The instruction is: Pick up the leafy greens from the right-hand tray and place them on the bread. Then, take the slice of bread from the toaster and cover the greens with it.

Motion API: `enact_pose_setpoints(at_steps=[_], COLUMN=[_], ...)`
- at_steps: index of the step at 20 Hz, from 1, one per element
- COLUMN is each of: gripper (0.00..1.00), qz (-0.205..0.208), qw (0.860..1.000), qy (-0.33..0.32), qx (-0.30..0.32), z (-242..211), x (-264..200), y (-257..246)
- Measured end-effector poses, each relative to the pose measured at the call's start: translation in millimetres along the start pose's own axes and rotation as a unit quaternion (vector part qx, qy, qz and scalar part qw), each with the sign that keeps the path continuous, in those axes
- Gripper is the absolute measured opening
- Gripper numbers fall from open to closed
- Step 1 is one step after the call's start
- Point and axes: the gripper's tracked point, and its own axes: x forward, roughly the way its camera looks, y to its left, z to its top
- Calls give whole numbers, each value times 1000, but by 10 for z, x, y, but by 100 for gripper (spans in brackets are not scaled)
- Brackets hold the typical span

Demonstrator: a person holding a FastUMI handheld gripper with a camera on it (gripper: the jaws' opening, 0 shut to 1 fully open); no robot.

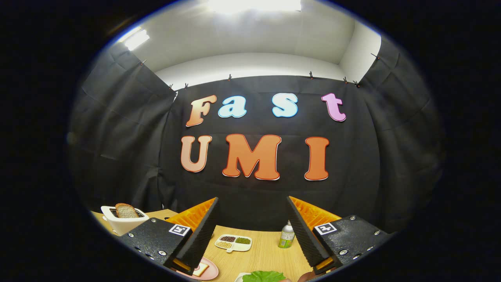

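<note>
Nothing done yet: hand-held gripper (252,231) agape and empty above the table (266,254), leafy greens (263,276) untouched on their tray, bread slice (126,210) still in the toaster (123,223).

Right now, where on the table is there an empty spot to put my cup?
Bare wood lies between the open jaws of the gripper, bordered by the divided dish, the bottle and the leafy greens. It is crowded near the pink plate and the toaster.

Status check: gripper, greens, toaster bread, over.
Gripper open, holding nothing. Leafy greens on tray below the fingers. Bread slice upright in toaster. Nothing in the way.
</note>
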Motion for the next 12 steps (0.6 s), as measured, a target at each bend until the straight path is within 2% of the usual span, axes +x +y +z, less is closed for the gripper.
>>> enact_pose_setpoints(at_steps=[5,12], gripper=[99,99], qz=[-4,15], qw=[1000,999], qy=[19,3], qx=[7,30], z=[-33,-34], x=[-115,-48], y=[-48,-110])
